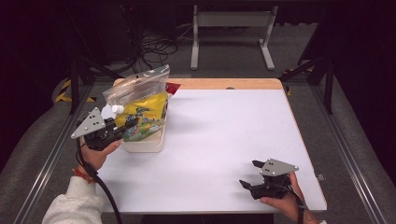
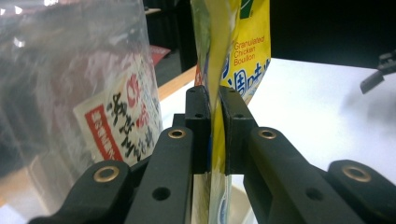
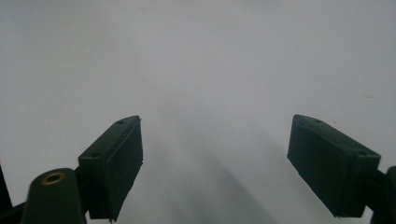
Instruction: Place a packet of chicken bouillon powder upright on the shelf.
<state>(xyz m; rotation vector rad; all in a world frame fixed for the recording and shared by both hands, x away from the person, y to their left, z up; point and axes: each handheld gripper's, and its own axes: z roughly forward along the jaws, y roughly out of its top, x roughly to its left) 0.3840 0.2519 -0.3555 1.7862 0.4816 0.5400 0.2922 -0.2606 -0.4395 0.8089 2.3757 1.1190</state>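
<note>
While the right gripper (image 1: 249,173) gapes empty, left gripper (image 2: 214,112) fingers pinch the yellow bouillon pouch (image 2: 243,51) between them.

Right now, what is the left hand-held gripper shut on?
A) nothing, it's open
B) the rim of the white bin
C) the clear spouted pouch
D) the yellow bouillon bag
D: in the left gripper view the left hand-held gripper has both jaws pressed flat on the yellow bouillon bag, with the clear pouch off to the side.

clear bag (image 2: 70,93) blurred, yellow pouch (image 2: 243,42) cropped
</note>
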